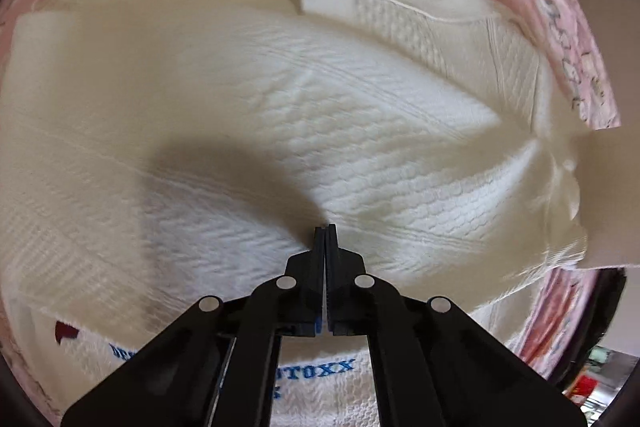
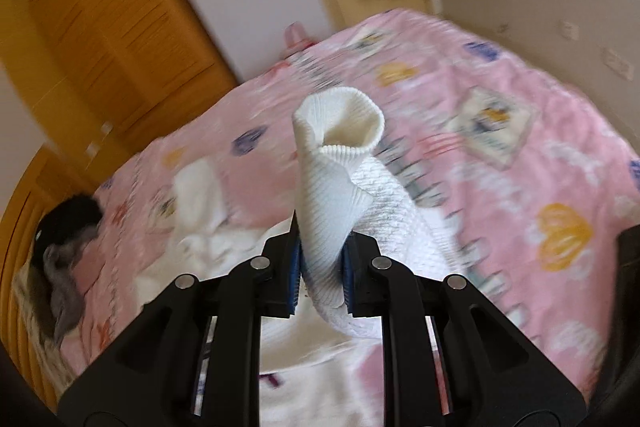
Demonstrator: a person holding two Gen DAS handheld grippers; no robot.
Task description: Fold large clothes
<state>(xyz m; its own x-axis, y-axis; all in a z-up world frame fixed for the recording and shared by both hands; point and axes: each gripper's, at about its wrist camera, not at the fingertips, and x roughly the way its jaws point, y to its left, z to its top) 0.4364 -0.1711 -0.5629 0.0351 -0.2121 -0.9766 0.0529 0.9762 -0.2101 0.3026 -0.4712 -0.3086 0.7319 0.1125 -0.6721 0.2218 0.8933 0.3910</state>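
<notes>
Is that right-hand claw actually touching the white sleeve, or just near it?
Touching. In the right wrist view the right gripper is closed on the ribbed cuff end of the white sweater sleeve, the knit pinched between both blue-padded fingers.

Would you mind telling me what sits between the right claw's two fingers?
The ribbed cuff of the white knit sweater sleeve, pinched by the right claw, in the right wrist view.

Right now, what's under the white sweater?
Under the white sweater lies the pink patterned bedspread, showing around its edges. The right hand-held gripper lifts its ribbed sleeve cuff. Anything directly beneath the sweater's body is covered.
</notes>
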